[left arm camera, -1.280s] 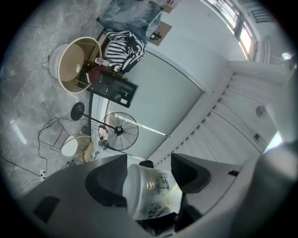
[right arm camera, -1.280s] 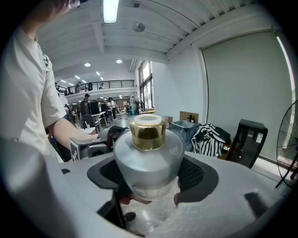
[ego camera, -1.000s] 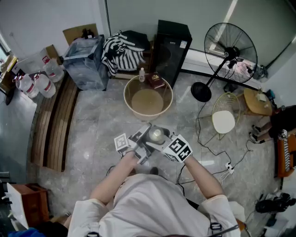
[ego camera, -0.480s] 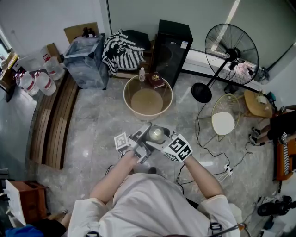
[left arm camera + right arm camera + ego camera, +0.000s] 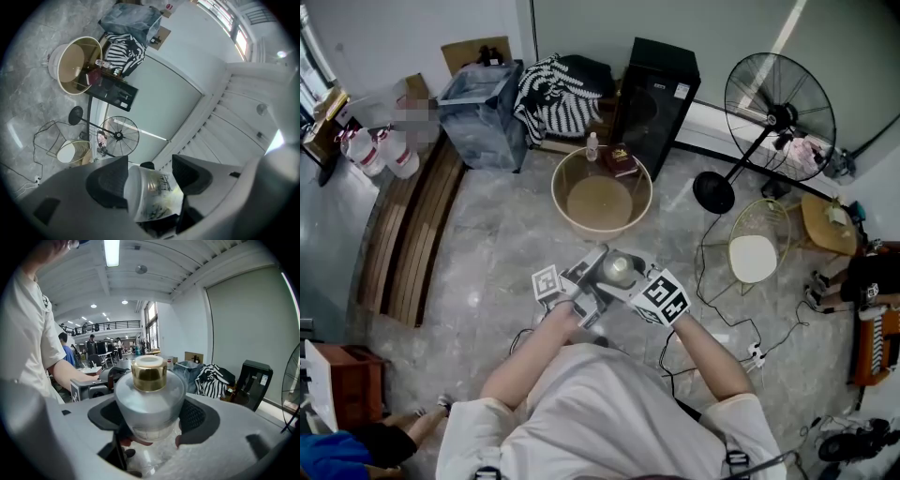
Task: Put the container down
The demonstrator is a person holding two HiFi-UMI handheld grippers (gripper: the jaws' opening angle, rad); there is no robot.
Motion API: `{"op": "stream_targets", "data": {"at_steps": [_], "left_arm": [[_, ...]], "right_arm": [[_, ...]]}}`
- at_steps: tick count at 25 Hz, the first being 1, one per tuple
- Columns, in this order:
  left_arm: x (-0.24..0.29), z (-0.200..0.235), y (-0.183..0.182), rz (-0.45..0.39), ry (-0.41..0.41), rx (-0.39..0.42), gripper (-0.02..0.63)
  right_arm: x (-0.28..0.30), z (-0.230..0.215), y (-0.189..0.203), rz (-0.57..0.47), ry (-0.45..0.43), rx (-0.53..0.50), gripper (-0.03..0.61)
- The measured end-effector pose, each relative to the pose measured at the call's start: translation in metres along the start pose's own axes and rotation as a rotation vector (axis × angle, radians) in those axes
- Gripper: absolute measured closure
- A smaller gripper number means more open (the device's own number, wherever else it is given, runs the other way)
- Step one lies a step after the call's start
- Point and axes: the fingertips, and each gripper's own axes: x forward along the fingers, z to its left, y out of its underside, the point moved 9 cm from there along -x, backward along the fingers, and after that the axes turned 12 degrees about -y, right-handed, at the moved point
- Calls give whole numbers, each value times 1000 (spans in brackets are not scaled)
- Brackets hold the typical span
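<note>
Head view: we hold the container (image 5: 619, 270) up in the air between the left gripper (image 5: 598, 274) and the right gripper (image 5: 634, 283), near a round tub (image 5: 559, 192) (it sits on the floor).
Left gripper view: our jaws pinch the container (image 5: 152, 194) from both sides.
Right gripper view: our jaws squeeze the container (image 5: 150, 394) below its gold neck; it stands upright.
</note>
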Motion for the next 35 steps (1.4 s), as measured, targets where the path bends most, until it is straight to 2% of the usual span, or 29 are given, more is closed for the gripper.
{"op": "stream_targets", "data": {"at_steps": [9,16,22,35], "left_arm": [[16,18,6,-42,3,-8,345],[26,16,-17,-44,-6,-11,345],[40,15,-63,-27,-17,-12,345],[73,-18,-190,65,-56,-27,345]], "right_arm": [[-12,-15,16,15,-43,-3,241],[0,-38,13,14,-49,5,241],[26,-74,6,17,-30,12,241],[104,-164,-39,10,57,67,241]]}}
